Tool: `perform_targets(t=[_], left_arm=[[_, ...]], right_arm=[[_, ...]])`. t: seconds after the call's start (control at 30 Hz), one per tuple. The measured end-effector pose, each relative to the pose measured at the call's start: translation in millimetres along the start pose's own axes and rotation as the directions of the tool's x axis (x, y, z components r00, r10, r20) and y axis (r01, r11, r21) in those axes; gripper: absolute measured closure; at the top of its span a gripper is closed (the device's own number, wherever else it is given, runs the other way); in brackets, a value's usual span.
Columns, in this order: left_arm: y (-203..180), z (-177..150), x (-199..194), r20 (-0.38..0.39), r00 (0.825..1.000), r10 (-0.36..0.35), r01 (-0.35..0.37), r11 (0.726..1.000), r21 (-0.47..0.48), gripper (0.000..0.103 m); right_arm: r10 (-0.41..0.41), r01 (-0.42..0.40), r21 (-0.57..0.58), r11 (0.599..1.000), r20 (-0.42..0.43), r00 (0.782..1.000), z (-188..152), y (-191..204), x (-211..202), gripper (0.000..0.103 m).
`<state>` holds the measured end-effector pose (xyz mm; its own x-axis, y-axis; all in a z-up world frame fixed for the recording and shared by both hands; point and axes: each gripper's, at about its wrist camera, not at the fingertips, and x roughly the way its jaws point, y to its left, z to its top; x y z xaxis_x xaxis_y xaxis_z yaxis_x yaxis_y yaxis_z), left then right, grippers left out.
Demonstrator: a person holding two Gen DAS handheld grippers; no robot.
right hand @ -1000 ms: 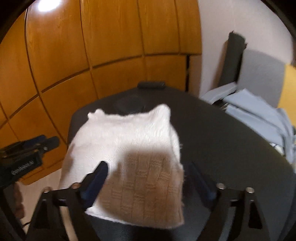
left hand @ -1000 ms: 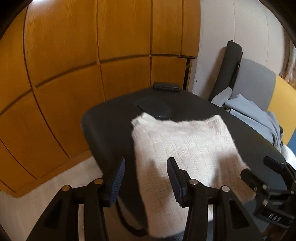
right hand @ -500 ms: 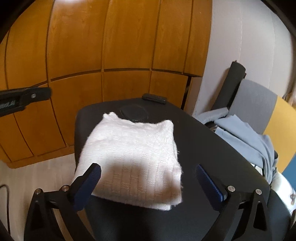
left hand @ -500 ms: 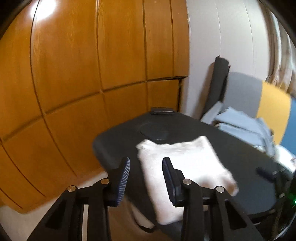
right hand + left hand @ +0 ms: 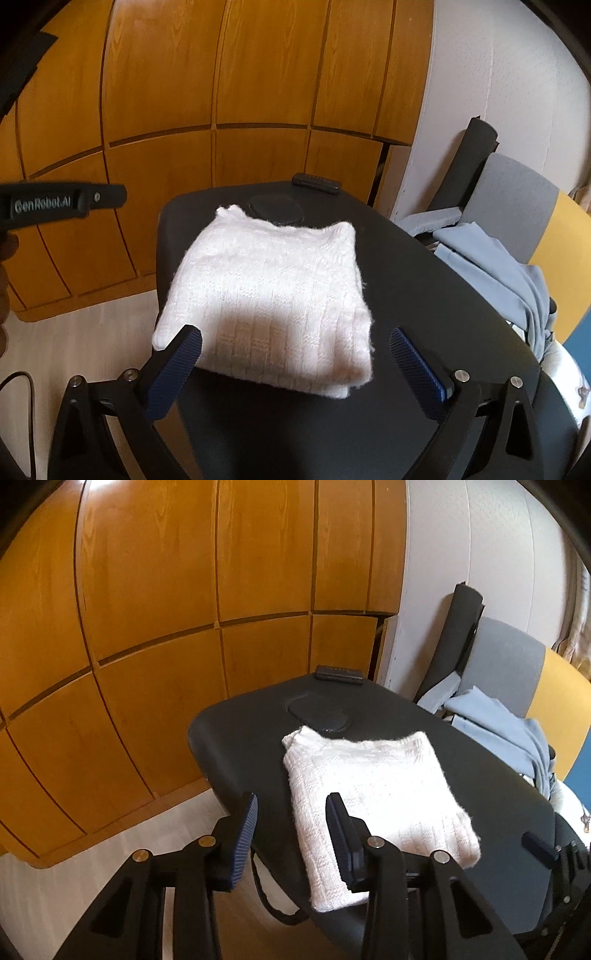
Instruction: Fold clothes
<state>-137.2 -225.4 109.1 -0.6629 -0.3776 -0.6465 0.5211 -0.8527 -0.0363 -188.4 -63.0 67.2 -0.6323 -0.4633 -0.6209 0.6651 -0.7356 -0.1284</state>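
A white knitted sweater [image 5: 373,794] [image 5: 273,295] lies folded into a neat rectangle on a black padded table [image 5: 243,731] [image 5: 424,295]. My left gripper [image 5: 291,808] hovers open above the table's near left edge, its right finger over the sweater's near left corner, with nothing held. My right gripper [image 5: 295,343] stands wide open just short of the sweater's near edge, also holding nothing. The left gripper's body [image 5: 62,203] shows at the left edge of the right wrist view, and the right gripper's finger [image 5: 539,845] shows at the right edge of the left wrist view.
Wooden wall panels [image 5: 221,590] stand close behind the table. A small black device [image 5: 340,674] rests at the table's far edge. A grey and yellow chair [image 5: 517,206] with light blue clothes [image 5: 491,266] draped on it stands to the right. Pale floor [image 5: 74,849] lies left.
Both grippers have pulled back and risen away from the folded sweater. The right gripper, which straddled the sweater's near end, now stands clear of it. The sweater has not moved.
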Motion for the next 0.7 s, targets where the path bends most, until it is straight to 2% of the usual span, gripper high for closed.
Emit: perform_targets(t=[0.17,0.27,0.43,0.6,0.7], left_arm=[[8,2,-6,0.017,0.999,-0.046,0.047,0.998,-0.046,0.063],[9,3,-3,-0.006,0.998,-0.063,0.062,0.997,-0.046,0.061],[6,3,-4,0.000,0.999,-0.054,0.054,0.998,-0.025,0.061],[11,2,-2,-0.010,0.995,-0.099,0.098,0.994,-0.057,0.059],[13,2,-4,0.002,0.995,-0.097,0.097,0.993,-0.074,0.059]], right_arm=[[0.004,-0.004,-0.006,1.000,-0.011,1.000,-4,2,-1,0.000],[0.007,-0.007,-0.001,1.000,-0.019,1.000,-7,0,-2,0.000],[0.007,-0.007,0.004,1.000,-0.020,1.000,-9,-2,-3,0.000],[0.002,-0.003,-0.015,1.000,-0.026,1.000,-14,0,-2,0.000],[0.006,-0.007,-0.022,1.000,-0.042,0.999,-18,1,2,0.000]])
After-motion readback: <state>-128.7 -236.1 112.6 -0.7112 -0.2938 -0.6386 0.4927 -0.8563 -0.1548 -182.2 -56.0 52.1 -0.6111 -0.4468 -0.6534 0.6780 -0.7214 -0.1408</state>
